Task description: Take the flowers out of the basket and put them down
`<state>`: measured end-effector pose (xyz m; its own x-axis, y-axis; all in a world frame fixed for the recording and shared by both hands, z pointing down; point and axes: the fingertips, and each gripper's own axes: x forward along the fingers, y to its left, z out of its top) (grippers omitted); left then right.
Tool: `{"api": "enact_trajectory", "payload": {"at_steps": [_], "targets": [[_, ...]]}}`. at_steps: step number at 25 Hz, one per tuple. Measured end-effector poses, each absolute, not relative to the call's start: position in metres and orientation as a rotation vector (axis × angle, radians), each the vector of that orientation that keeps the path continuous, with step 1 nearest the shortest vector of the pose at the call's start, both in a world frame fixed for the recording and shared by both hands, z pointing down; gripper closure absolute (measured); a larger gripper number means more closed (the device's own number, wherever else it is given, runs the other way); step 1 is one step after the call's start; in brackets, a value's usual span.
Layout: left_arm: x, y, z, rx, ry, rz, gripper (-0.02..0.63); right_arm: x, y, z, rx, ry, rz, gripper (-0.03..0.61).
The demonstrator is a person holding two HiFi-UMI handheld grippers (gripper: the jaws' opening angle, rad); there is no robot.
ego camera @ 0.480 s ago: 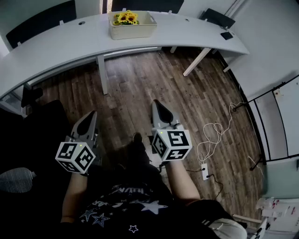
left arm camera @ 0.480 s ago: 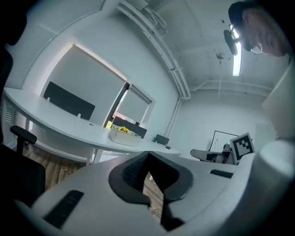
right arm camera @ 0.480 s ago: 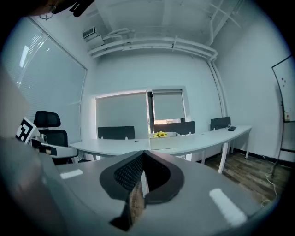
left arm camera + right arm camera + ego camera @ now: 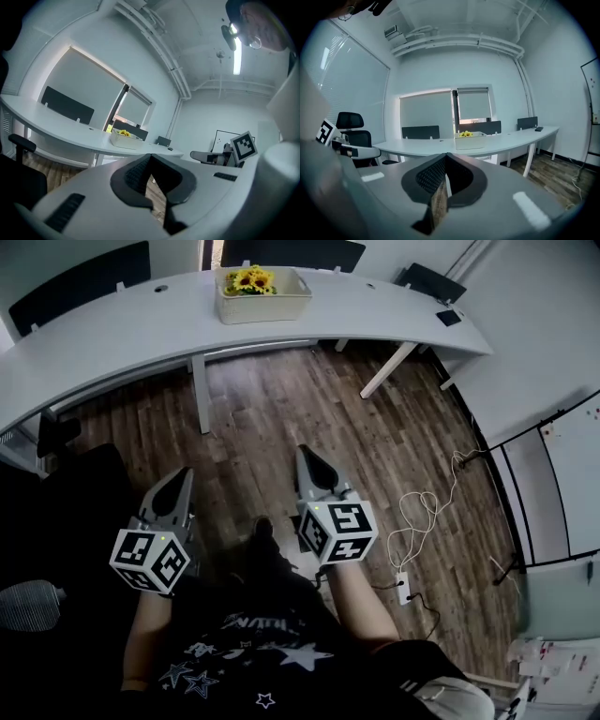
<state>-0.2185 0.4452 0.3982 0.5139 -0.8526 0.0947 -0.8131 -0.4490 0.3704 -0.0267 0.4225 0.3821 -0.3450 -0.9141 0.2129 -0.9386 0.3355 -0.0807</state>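
Both my tools closed and empty, well short of the bench.
My left tool [image 4: 176, 482] and right tool [image 4: 309, 463] are over the wood floor [image 4: 281, 399], jaws together, nothing between them. Flowers [image 4: 249, 279] are in the white basket [image 4: 262, 307] on the curved bench [image 4: 122, 329], toward its far edge, well apart from both tools.

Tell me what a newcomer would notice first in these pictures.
Yellow flowers in a cream basket stand out on the long white curved desk at the top of the head view. Near the bottom, the left claw and right claw, both shut and empty, point toward it over the wooden floor.
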Motion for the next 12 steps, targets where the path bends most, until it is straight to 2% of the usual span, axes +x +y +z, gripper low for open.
{"api": "enact_trajectory", "payload": {"at_steps": [12], "targets": [[-0.204, 0.433, 0.405, 2.433, -1.29, -0.134, 0.604, 0.001, 0.418, 0.365, 1.909, -2.593, 0.286, 0.577]]}}
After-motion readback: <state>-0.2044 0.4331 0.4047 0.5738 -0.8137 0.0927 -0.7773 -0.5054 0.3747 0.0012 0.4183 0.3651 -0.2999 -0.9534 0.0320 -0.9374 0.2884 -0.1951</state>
